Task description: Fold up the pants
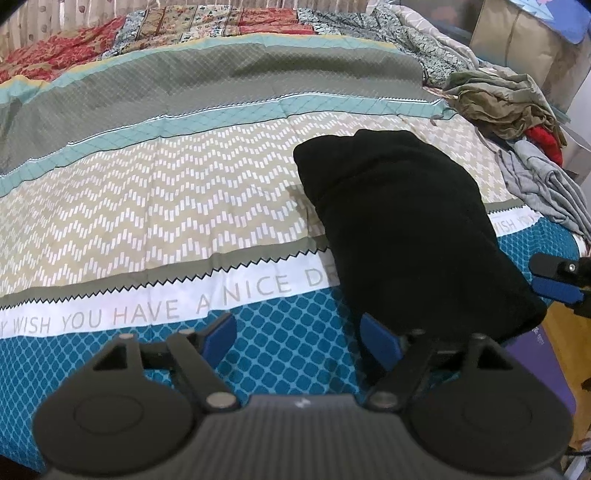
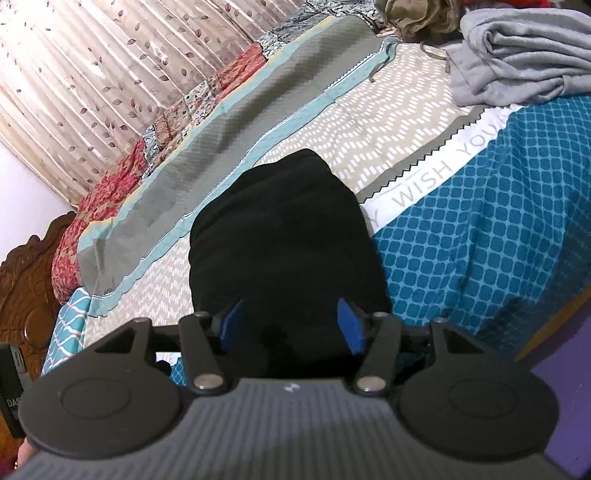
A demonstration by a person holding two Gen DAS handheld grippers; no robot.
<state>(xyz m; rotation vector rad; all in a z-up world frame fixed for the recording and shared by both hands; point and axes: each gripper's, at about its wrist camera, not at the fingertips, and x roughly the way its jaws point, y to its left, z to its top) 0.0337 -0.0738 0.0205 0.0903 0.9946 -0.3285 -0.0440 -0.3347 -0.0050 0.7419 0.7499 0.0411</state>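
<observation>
The black pants (image 1: 406, 221) lie folded into a thick bundle on the patterned bedspread (image 1: 166, 206), near the bed's front edge. In the left wrist view my left gripper (image 1: 297, 332) is open over the blue checked band, with only bedspread between its fingers. Its right finger rests beside the bundle's near left edge. My right gripper (image 1: 550, 277) shows at the right edge of that view, by the bundle's near right corner. In the right wrist view the pants (image 2: 280, 240) run away from my right gripper (image 2: 291, 326). Their near end sits between its parted blue pads, which stand open.
A heap of olive and red clothes (image 1: 509, 107) and a grey garment (image 1: 543, 184) lie at the bed's right side; the grey garment (image 2: 517, 55) also shows top right. A patchwork quilt (image 1: 184, 26) covers the far side. A curtain (image 2: 92, 74) and wooden headboard (image 2: 26, 288) stand beyond.
</observation>
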